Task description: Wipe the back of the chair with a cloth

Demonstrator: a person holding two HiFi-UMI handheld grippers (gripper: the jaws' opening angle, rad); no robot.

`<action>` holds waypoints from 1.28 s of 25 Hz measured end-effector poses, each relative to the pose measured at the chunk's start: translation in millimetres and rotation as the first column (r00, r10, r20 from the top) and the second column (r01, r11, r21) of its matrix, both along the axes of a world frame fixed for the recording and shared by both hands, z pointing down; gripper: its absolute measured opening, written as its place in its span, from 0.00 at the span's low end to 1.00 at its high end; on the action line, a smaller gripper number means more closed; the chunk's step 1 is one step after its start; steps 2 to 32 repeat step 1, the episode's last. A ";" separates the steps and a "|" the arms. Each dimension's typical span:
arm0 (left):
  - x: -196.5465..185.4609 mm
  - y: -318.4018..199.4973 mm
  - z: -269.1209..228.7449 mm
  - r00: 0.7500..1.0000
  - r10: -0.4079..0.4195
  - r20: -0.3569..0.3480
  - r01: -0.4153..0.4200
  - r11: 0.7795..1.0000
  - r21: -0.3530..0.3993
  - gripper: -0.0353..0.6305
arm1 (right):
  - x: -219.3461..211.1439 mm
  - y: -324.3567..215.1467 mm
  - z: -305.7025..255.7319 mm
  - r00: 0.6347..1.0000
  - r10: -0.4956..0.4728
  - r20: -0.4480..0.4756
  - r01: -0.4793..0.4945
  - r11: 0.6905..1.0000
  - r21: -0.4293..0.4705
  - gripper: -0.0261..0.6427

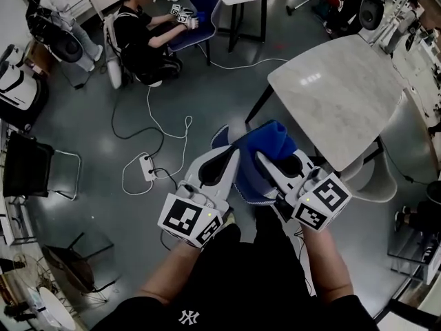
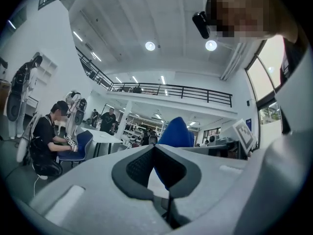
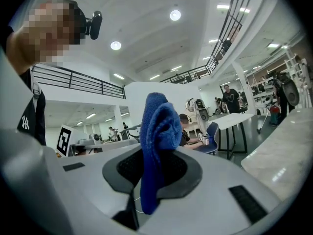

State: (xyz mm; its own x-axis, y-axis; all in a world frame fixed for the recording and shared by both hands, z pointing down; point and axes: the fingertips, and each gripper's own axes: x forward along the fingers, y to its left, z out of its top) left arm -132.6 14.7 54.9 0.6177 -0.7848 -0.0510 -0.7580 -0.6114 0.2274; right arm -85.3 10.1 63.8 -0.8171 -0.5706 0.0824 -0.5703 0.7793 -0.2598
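In the middle of the head view, the right gripper [image 1: 265, 163] has its fingers clamped on a blue cloth [image 1: 274, 140]. The cloth bunches beyond the fingertips, just left of the pale bench [image 1: 337, 95]. Just beside it, the left gripper [image 1: 231, 158] has its fingers closed tip to tip, gripping nothing I can make out. A blue chair [image 1: 205, 9] stands towards the upper left, well apart.

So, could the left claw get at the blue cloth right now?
Probably yes. The blue cloth bunches up out of the right claw, right beside the left claw, with nothing between them. The left claw is shut, though, so it must open first.
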 end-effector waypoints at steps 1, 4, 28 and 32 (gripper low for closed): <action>-0.8 -2.3 -1.3 1.000 0.002 -0.004 -0.002 1.000 0.000 0.07 | -0.1 -1.8 -2.6 1.000 0.004 -0.002 -0.004 1.000 0.001 0.16; -0.8 -2.3 -1.3 1.000 0.002 -0.004 -0.002 1.000 0.000 0.07 | -0.1 -1.8 -2.6 1.000 0.004 -0.002 -0.004 1.000 0.001 0.16; -0.8 -2.3 -1.3 1.000 0.002 -0.004 -0.002 1.000 0.000 0.07 | -0.1 -1.8 -2.6 1.000 0.004 -0.002 -0.004 1.000 0.001 0.16; -0.8 -2.3 -1.3 1.000 0.002 -0.004 -0.002 1.000 0.000 0.07 | -0.1 -1.8 -2.6 1.000 0.004 -0.002 -0.004 1.000 0.001 0.16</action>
